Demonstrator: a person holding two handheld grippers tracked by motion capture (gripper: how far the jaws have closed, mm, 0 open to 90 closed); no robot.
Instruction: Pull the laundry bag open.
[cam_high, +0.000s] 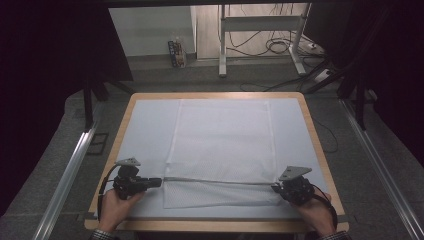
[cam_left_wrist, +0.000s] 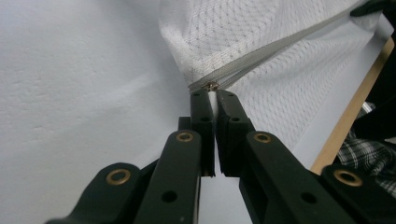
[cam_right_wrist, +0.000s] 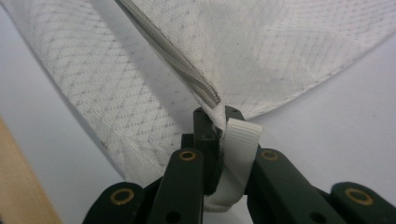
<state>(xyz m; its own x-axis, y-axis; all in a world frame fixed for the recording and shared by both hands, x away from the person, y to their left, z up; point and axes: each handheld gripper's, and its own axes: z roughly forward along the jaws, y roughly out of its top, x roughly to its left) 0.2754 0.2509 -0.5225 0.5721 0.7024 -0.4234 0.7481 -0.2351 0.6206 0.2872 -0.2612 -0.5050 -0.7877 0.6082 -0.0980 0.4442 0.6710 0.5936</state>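
1. A white mesh laundry bag (cam_high: 222, 145) lies flat across the centre of the white-topped table (cam_high: 145, 120), its grey zipper (cam_high: 220, 180) running as a taut line across the lower part of the high view.

2. At lower left of that view, the left gripper (cam_high: 159, 182) meets the zipper's end. In the left gripper view its jaws stand almost together, pinching the small metal zipper pull (cam_left_wrist: 211, 86) at the top of the jaw tips, with the zipper (cam_left_wrist: 280, 44) stretching off to the upper right.

3. At lower right of the high view, the right gripper (cam_high: 275, 188) anchors the opposite corner. In the right gripper view its jaws clamp on a ribbed white fabric tab (cam_right_wrist: 238, 154) that loops down between them, just below where the zipper (cam_right_wrist: 187, 70) ends.

4. Judged from this hold, the step in hand is working the zipper along its track. Doing it well likely means keeping the right gripper fixed on the tab so the track stays tight, and drawing the pull straight along the zipper line, low to the table.

5. The risk, as it looks: the pull sits at the very jaw tips and could slip free, or the loose mesh (cam_left_wrist: 243, 32) could bunch into the slider if tension drops.
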